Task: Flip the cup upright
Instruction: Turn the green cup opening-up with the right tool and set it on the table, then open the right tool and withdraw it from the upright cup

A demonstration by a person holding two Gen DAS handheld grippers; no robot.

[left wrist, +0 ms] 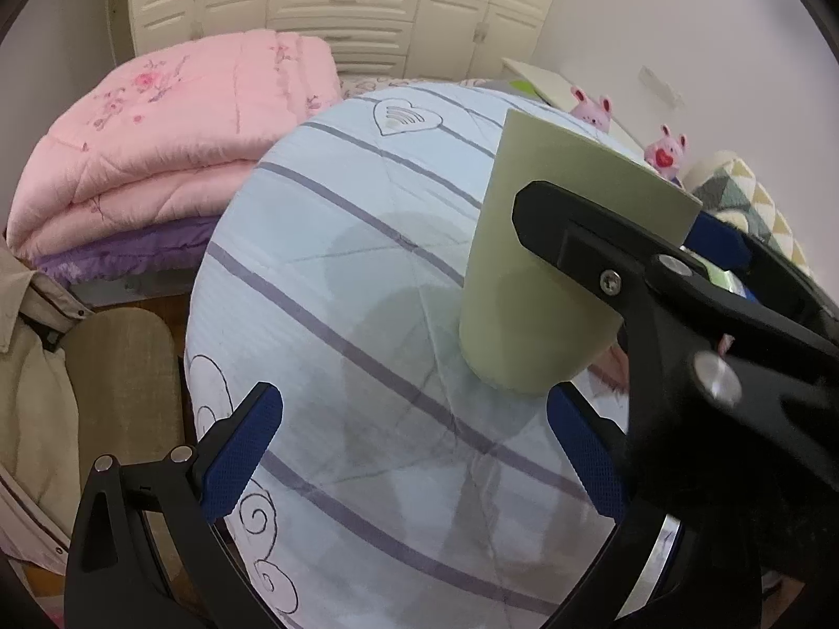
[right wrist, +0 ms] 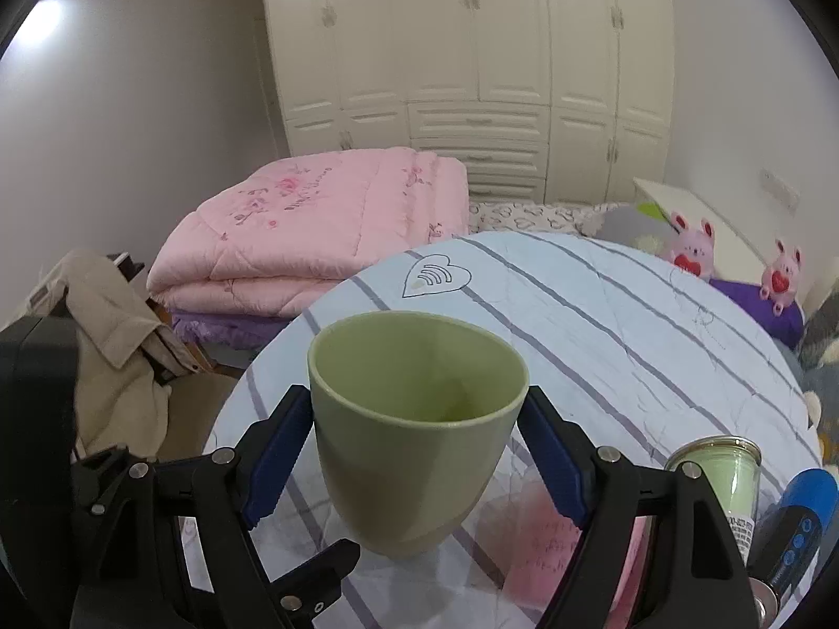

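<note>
Between right gripper (right wrist: 414, 451) pads, green cup (right wrist: 414, 419) sits upright, empty.

Both cameras sit low over the round table (left wrist: 367, 262), each looking forward along its own fingers toward the white wardrobe (right wrist: 472, 52). The left wrist view comes from the left and sees the cup (left wrist: 550, 272) close at its right. The right wrist view looks almost into the cup's mouth. Both share the pink quilt (right wrist: 325, 230) and the wardrobe.
</note>
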